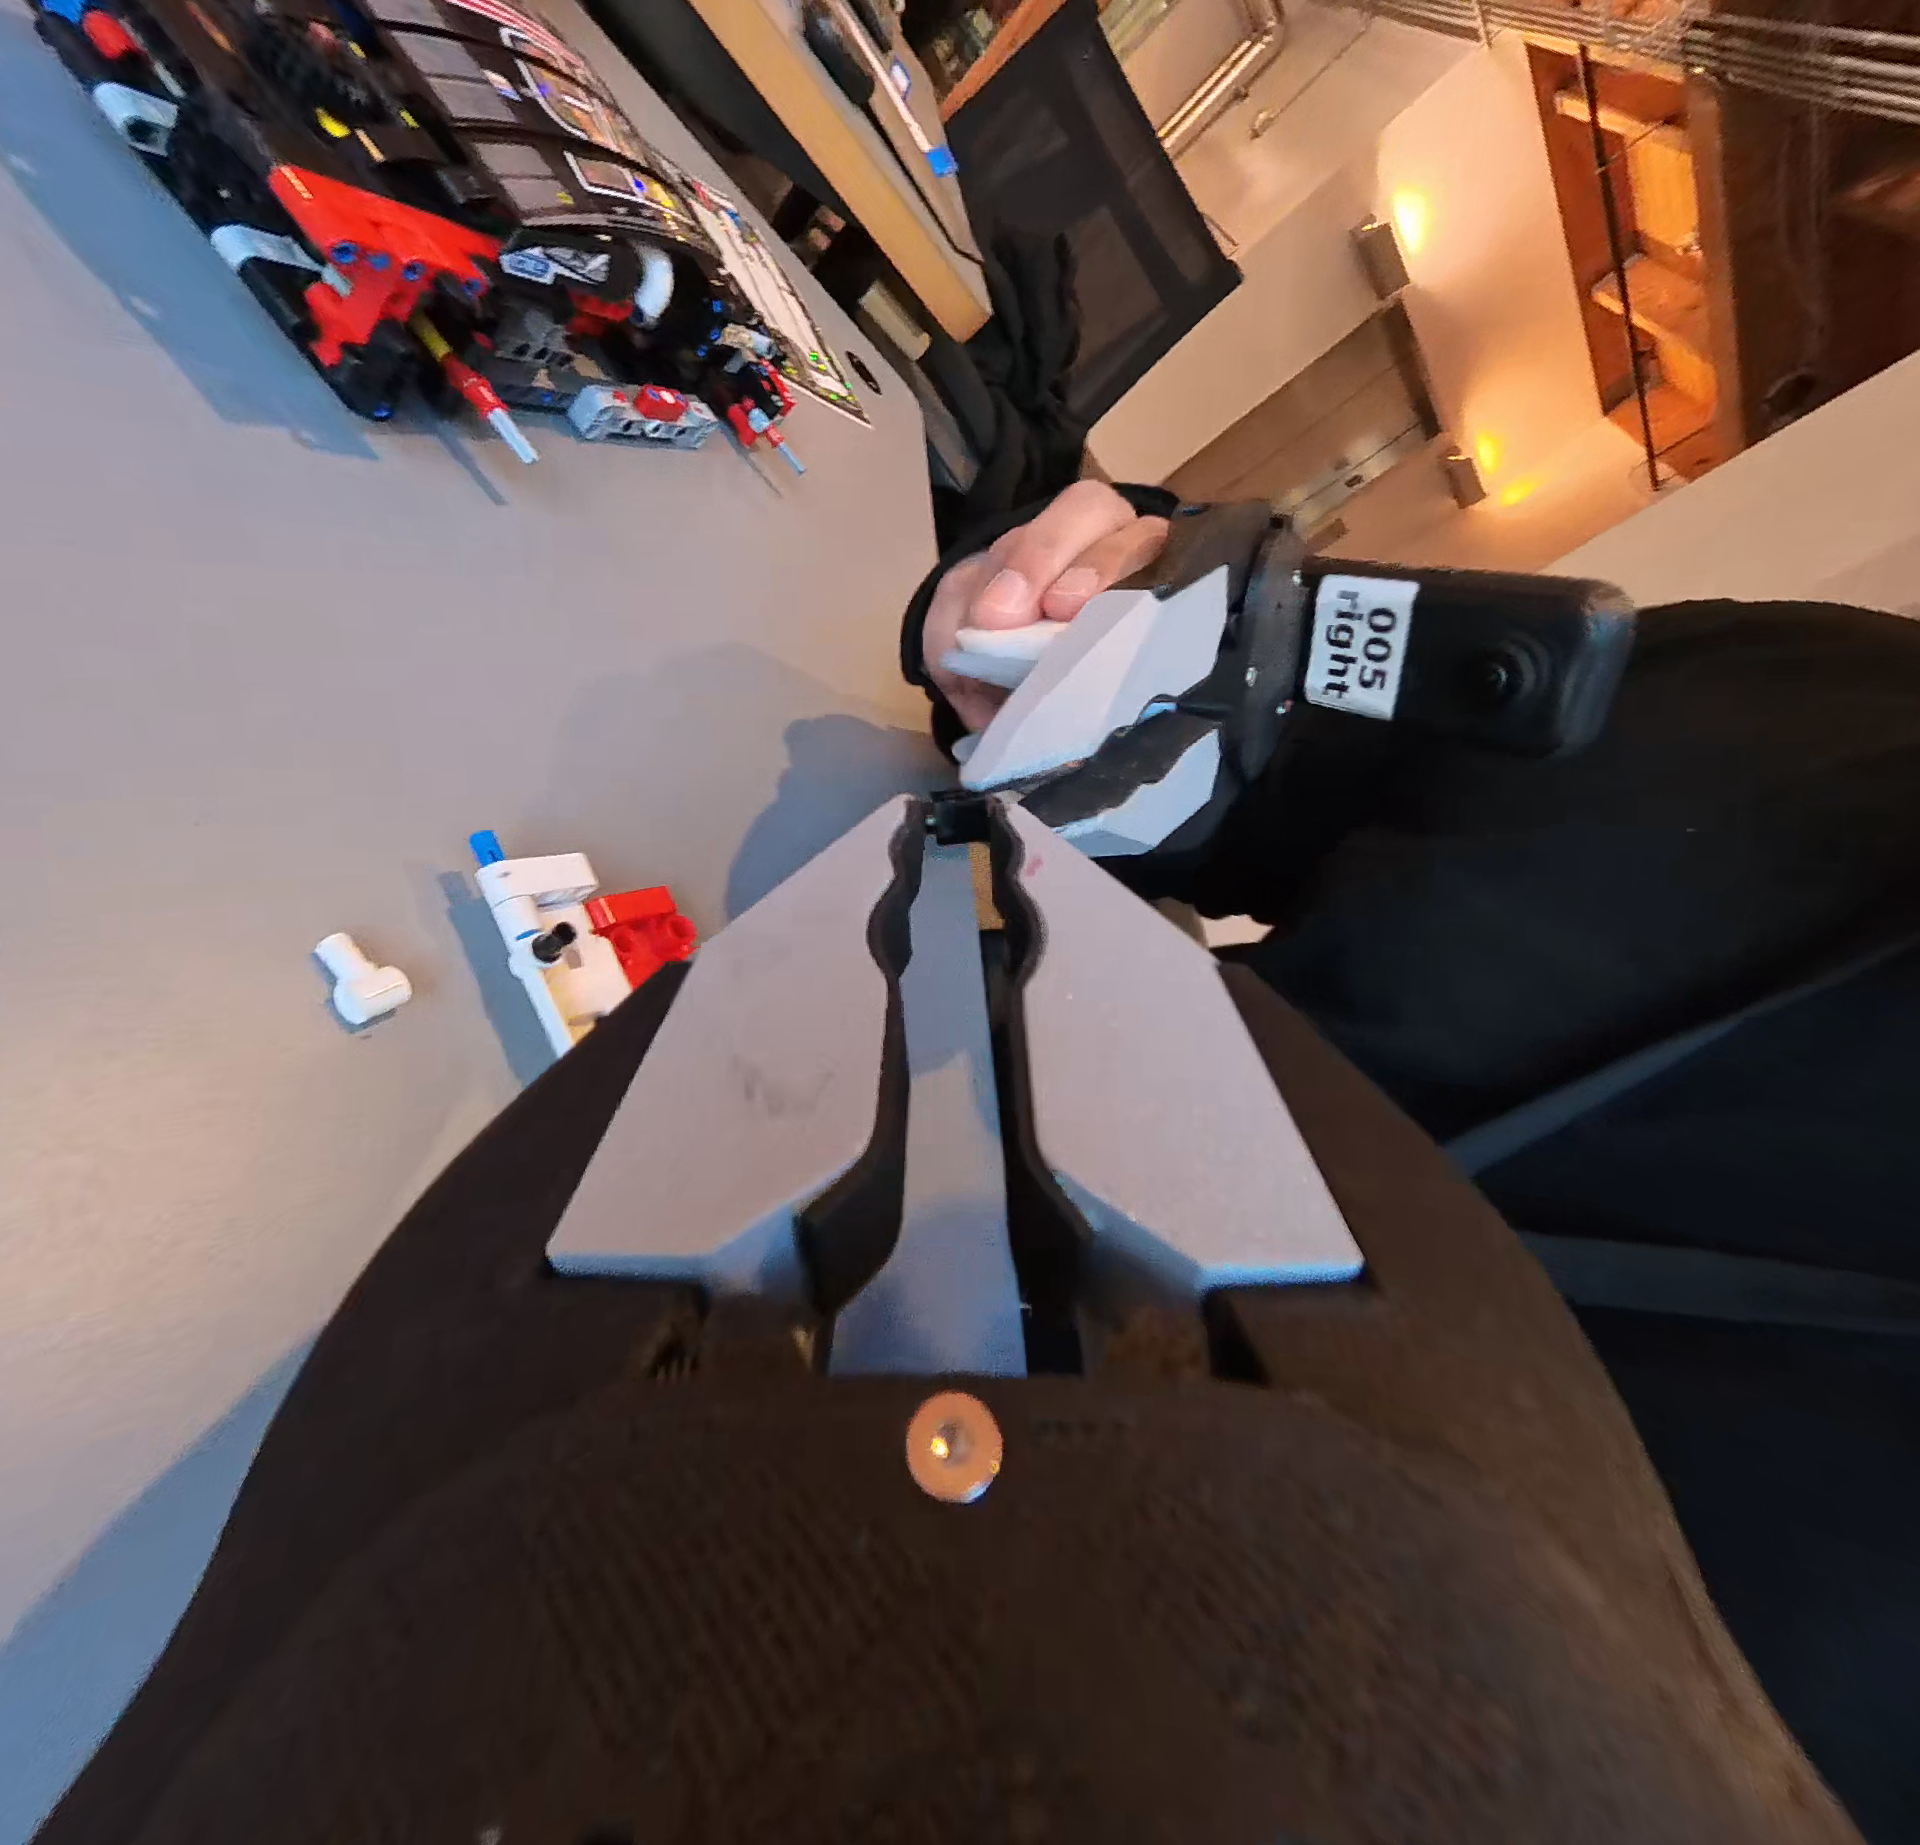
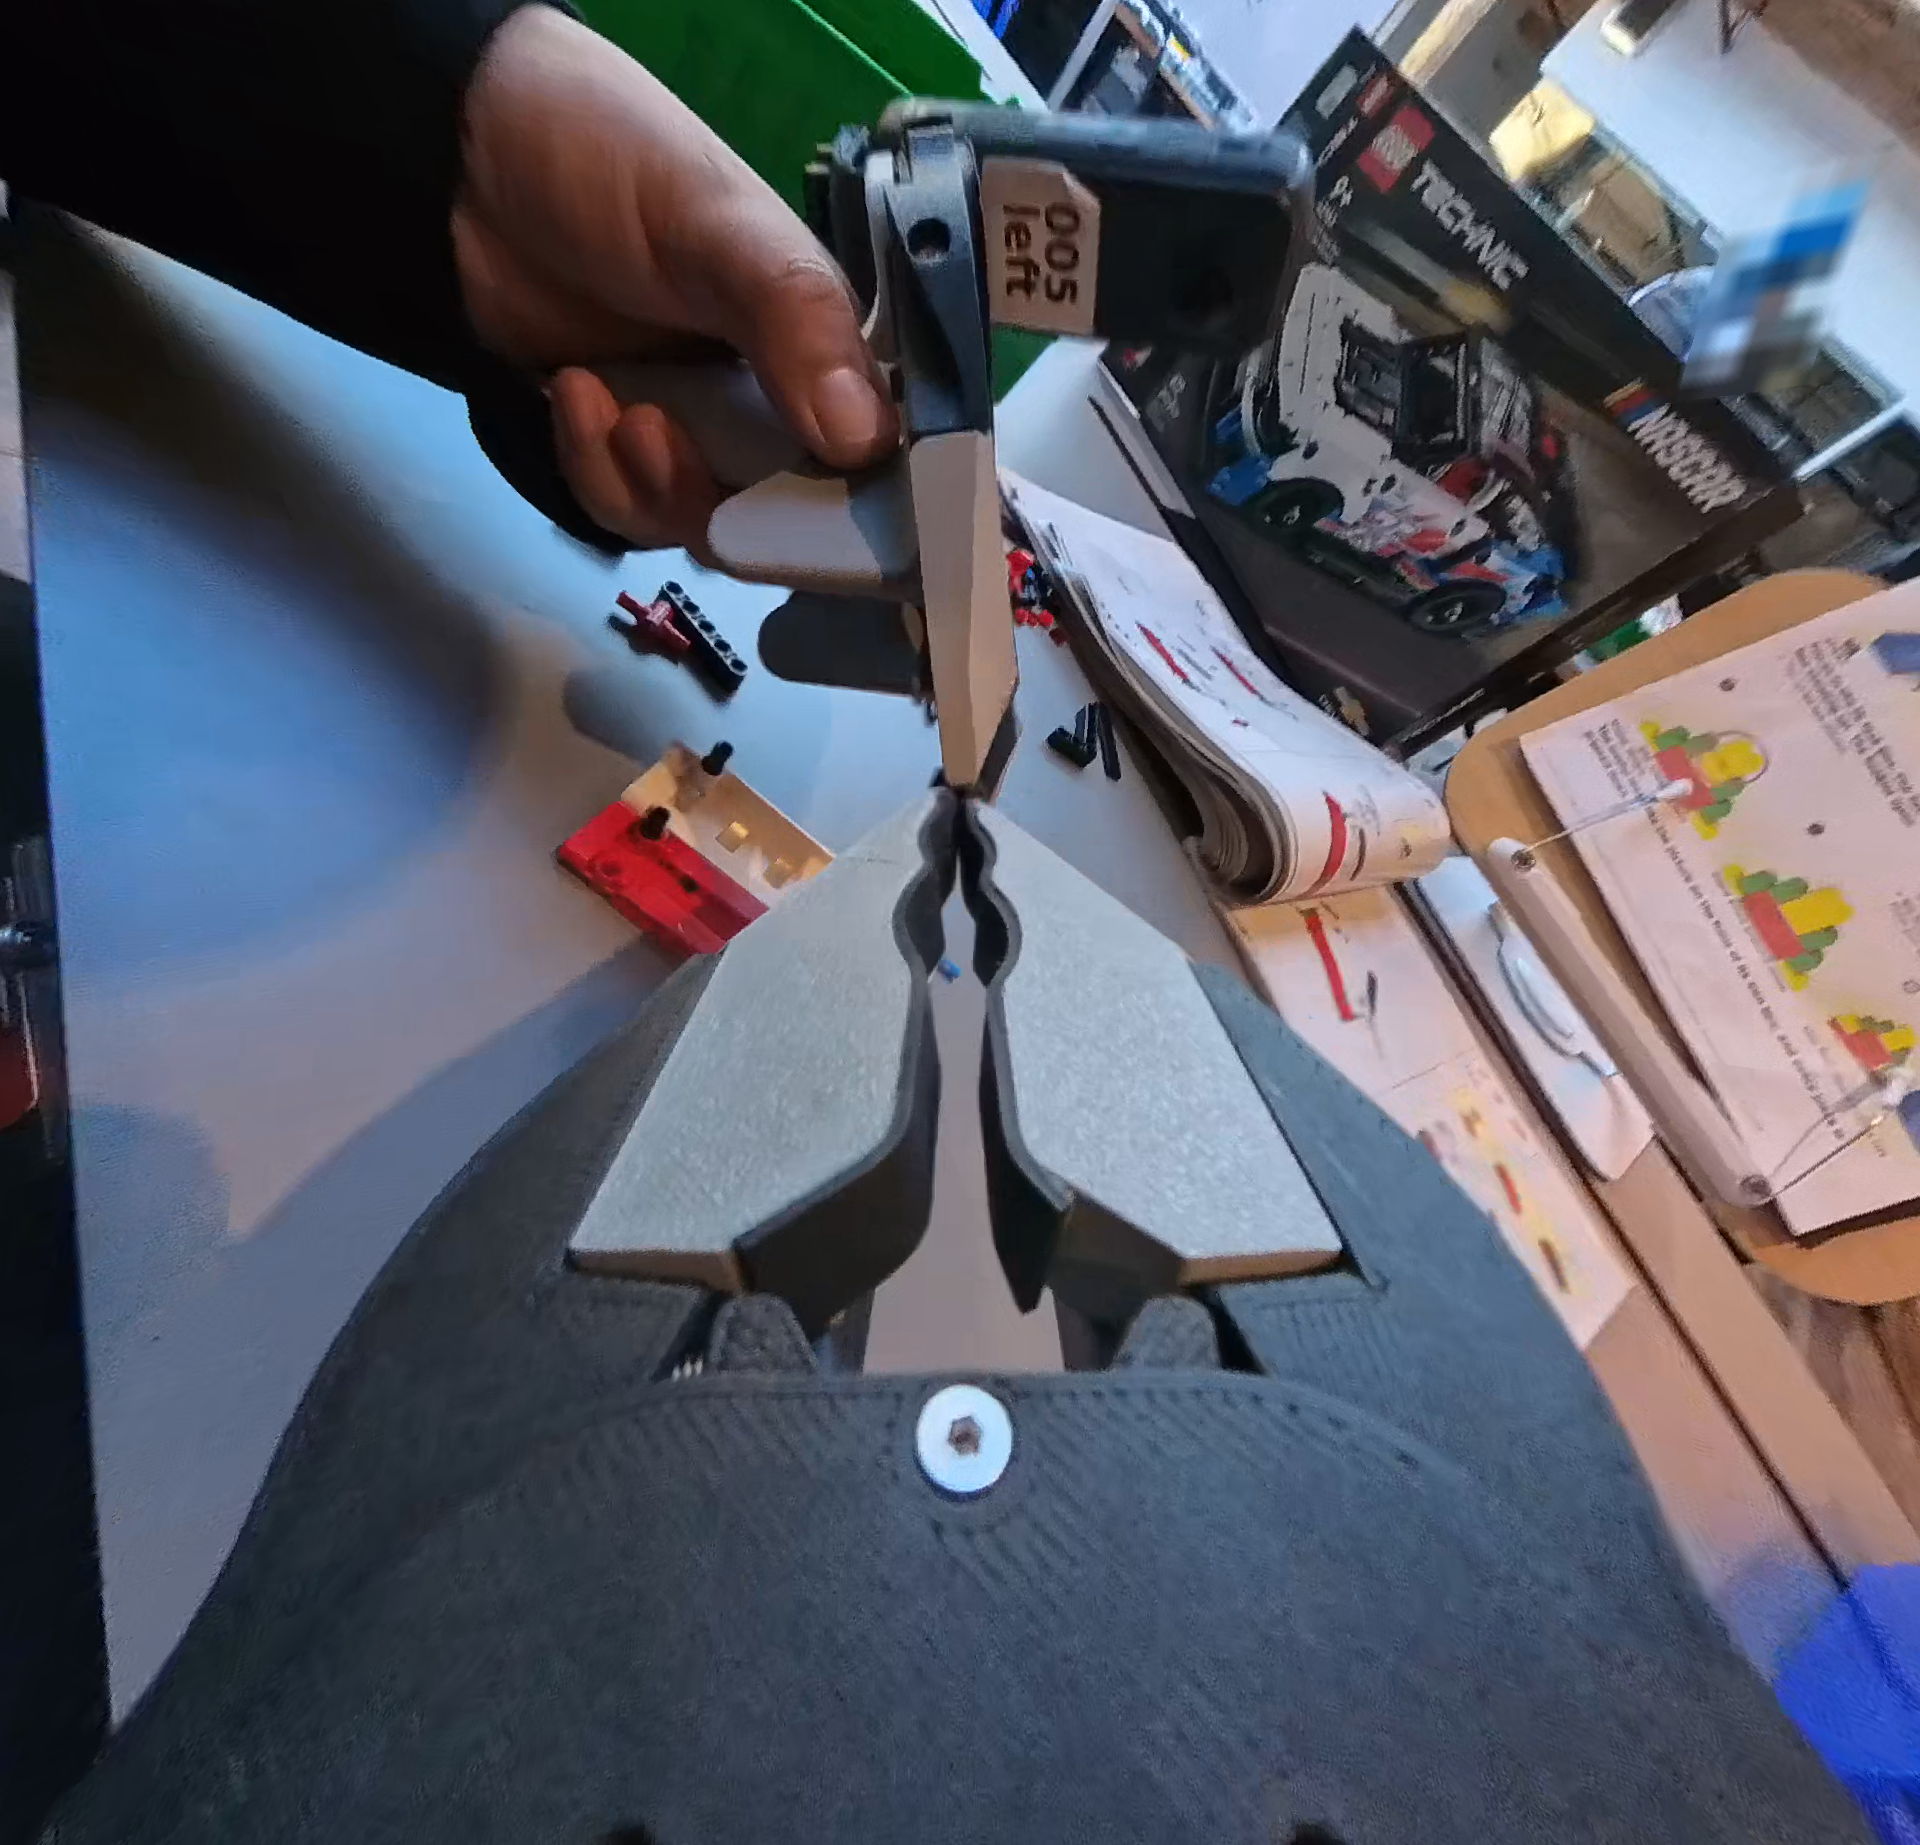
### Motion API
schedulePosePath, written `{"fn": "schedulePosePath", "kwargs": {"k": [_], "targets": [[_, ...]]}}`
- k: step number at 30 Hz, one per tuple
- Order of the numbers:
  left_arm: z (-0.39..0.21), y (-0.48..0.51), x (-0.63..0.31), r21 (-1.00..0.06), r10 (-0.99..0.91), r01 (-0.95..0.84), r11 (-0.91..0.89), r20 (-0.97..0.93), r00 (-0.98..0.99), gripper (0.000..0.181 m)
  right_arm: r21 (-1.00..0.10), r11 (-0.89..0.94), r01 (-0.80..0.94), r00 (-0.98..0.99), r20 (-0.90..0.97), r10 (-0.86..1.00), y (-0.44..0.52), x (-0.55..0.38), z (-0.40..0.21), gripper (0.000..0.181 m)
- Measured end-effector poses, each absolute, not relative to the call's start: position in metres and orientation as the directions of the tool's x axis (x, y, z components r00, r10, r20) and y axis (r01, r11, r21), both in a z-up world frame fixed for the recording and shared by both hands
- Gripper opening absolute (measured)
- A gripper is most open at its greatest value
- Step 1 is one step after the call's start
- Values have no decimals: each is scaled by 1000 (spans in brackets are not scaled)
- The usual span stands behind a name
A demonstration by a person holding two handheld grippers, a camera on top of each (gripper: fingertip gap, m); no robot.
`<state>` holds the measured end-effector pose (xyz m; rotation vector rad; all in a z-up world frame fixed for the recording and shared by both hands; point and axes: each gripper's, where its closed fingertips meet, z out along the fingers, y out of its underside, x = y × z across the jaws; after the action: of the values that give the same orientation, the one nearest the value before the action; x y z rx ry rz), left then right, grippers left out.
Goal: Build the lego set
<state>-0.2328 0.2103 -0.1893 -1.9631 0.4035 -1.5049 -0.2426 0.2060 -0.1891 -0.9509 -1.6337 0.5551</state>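
My left gripper (image 1: pixel 951 821) is shut on a small black lego piece (image 1: pixel 950 816) and holds it above the grey table (image 1: pixel 260 673). My right gripper (image 2: pixel 961 808) is shut, and its tips meet the left gripper's tips at that piece; I cannot tell whether it grips it. The right gripper (image 1: pixel 987 782) comes in from the right in the left wrist view. The left gripper (image 2: pixel 971 777) points down from above in the right wrist view. A white and red sub-assembly (image 1: pixel 561 954) (image 2: pixel 686 860) lies on the table below. A white elbow piece (image 1: pixel 362 976) lies beside it.
The partly built black and red car chassis (image 1: pixel 416 268) stands far back on the table. A black beam with a red pin (image 2: pixel 691 637), small black pieces (image 2: pixel 1086 741), the open instruction booklet (image 2: pixel 1195 694) and the set's box (image 2: pixel 1455 424) lie beyond the grippers. The grippers are tip to tip, or close to it.
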Motion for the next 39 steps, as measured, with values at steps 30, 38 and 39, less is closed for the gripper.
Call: {"fn": "schedulePosePath", "kwargs": {"k": [30,38,39], "targets": [[-254,224,-260,-673,-520,-50,-738,520,678,17,-788,166,593,-2,204,979,238,-266,-263,8],[-254,224,-259,-684,-532,-66,-727,499,684,16,-804,120,582,28,167,986,240,-259,-262,8],[-254,224,-260,-684,-531,-65,-727,499,684,16,-804,121,582,29,170,985,240,-258,-262,8]]}}
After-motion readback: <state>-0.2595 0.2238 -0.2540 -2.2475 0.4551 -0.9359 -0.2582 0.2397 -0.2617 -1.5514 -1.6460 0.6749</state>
